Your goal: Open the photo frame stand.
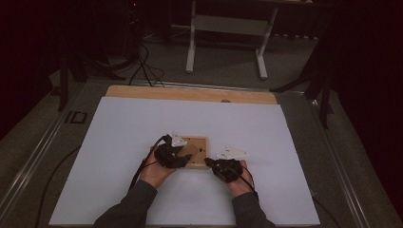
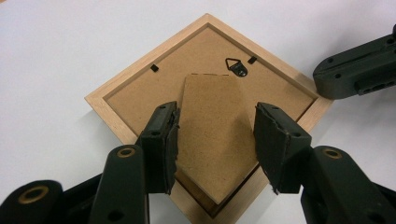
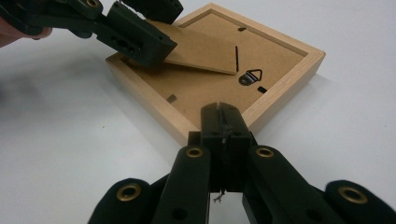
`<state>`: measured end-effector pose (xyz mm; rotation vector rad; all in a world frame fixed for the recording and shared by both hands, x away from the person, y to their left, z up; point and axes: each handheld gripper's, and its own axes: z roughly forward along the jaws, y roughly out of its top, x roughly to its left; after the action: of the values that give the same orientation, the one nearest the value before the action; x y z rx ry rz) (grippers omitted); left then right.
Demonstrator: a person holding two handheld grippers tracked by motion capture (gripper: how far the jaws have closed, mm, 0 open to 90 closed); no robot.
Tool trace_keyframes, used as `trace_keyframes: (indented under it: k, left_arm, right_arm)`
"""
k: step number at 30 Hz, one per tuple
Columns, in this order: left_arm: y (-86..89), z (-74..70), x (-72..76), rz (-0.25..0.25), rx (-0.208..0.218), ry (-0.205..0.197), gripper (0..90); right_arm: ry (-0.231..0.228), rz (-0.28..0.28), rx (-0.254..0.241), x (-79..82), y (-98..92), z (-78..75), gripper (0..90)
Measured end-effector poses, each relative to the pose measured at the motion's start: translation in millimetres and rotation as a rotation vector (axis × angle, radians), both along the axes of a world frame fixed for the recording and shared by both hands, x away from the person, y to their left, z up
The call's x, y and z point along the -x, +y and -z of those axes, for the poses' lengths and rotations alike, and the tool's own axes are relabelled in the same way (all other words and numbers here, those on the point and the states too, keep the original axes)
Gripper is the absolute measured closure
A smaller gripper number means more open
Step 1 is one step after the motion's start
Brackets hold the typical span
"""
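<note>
One wooden picture frame (image 1: 196, 151) lies face down on the white table sheet (image 1: 119, 142), its brown backing board (image 2: 140, 93) up, and serves as the landmark here.

At the frame's left side, the left gripper (image 2: 217, 140) reaches over its near corner. Its jaws stand partway apart, one on each side of the cardboard stand flap (image 2: 212, 135) hinged to the backing; the left pad is just beside the flap's edge, the right pad has a small gap to it. The flap is lifted off the backing at its free end, as the right gripper view shows.

At the frame's right side, the right gripper (image 3: 223, 122) has its jaws pressed fully together, tips at the frame's outer rim; whether they touch the wood cannot be told.

Counted: one frame, one flap, one metal hanger (image 2: 236, 66) near the far corner, three small black retaining clips (image 2: 154, 68) visible along the inner rim, two grippers.
</note>
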<state>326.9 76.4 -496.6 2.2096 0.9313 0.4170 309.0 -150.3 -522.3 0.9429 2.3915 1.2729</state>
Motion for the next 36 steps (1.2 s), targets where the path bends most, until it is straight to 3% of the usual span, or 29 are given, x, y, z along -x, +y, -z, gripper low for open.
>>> trace_keyframes:
  k: [7,12,15,22,29,36]
  left_arm:
    - [1.6,-1.7,2.8,-0.003,0.014,-0.014,50.5]
    - [12.7,-10.0,7.5,-0.018,0.08,-0.019,50.0]
    - [20.0,-14.9,11.9,-0.016,0.105,-0.024,55.6]
    - [30.9,-17.5,20.7,-0.006,0.11,-0.01,65.3]
    - [39.0,-15.7,28.4,-0.013,0.098,-0.015,88.4]
    - [40.9,-9.9,30.6,-0.012,0.075,0.007,89.6]
  right_arm:
    - [0.0,0.0,0.0,0.1,0.1,0.0,89.6]
    - [0.0,0.0,-0.001,0.0,-0.1,0.1,89.6]
    - [-0.001,0.001,0.0,0.3,0.1,0.1,89.6]
    - [-0.001,0.001,-0.002,0.3,0.0,0.3,89.6]
    - [-0.002,0.002,-0.002,0.4,-0.1,0.3,89.6]
    - [-0.002,0.001,-0.003,0.3,-0.2,0.4,89.6]
